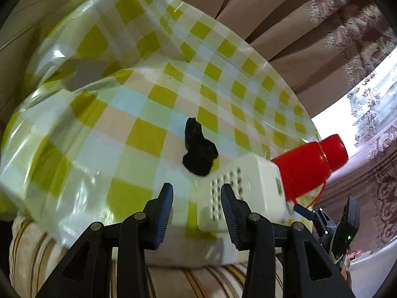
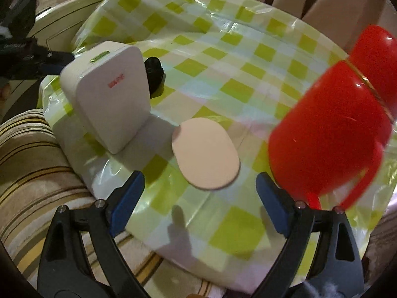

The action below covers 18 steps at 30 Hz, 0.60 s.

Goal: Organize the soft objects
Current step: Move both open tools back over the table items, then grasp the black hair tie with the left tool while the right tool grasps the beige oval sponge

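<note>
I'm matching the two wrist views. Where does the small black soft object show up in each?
Left wrist: the black soft object lies mid-frame on the checkered tablecloth, just beyond the white box.
Right wrist: it peeks out upper left, behind the same white box.
Shared landmark: the red jug.

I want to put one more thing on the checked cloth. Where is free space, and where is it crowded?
Free: the wide far stretch of the checked cloth, beyond the pink oval pad. Crowded: the near edge, where the white box, the pad and the red jug line up; the black soft object sits behind the box.
</note>
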Available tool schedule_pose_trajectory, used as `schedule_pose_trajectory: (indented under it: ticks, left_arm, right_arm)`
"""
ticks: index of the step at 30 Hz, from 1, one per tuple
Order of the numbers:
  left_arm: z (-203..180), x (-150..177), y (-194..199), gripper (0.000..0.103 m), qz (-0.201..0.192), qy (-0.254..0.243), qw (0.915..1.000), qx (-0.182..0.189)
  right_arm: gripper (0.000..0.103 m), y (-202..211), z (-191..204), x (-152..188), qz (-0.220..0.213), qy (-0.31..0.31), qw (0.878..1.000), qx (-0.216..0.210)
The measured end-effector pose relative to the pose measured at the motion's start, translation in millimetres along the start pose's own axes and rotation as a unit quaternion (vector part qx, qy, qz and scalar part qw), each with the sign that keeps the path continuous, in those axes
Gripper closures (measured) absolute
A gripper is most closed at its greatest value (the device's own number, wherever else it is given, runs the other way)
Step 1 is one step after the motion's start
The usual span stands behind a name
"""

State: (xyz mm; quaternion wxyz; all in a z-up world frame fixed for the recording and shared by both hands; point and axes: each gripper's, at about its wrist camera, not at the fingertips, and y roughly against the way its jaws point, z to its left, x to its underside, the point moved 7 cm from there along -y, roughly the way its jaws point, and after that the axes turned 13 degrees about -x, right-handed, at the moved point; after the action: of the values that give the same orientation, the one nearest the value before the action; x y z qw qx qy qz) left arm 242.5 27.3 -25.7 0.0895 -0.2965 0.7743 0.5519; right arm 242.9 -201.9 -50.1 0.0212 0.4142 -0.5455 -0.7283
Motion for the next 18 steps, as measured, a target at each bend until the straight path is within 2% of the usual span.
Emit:
schedule_pose_trajectory:
  ticks: [3, 5, 11, 18]
  left_arm:
    - [-1, -15, -22, 0.061, 0.014, -0.001, 0.9999, -0.003]
    - [-2, -22, -35, 0.056, 0.025, -0.002, 0.9997, -0.003]
    - [-3, -40, -70, 0.050, 0.052, 0.014, 0.9985, 0.009]
    - [-12, -53, -104, 0.049, 0.079, 0.016, 0.9966, 0.019]
  right_arm:
    - [0.011, -11, -3, -6, 0.006, 0.003, 1.000, -0.004]
    - [0.010, -18, -6, -10, 0.010, 0.003, 1.000, -0.005]
    - [0.010, -34, -13, -17, 0.022, 0.006, 1.000, -0.011]
    - [0.010, -52, -18, -22, 0.037, 0.010, 0.999, -0.020]
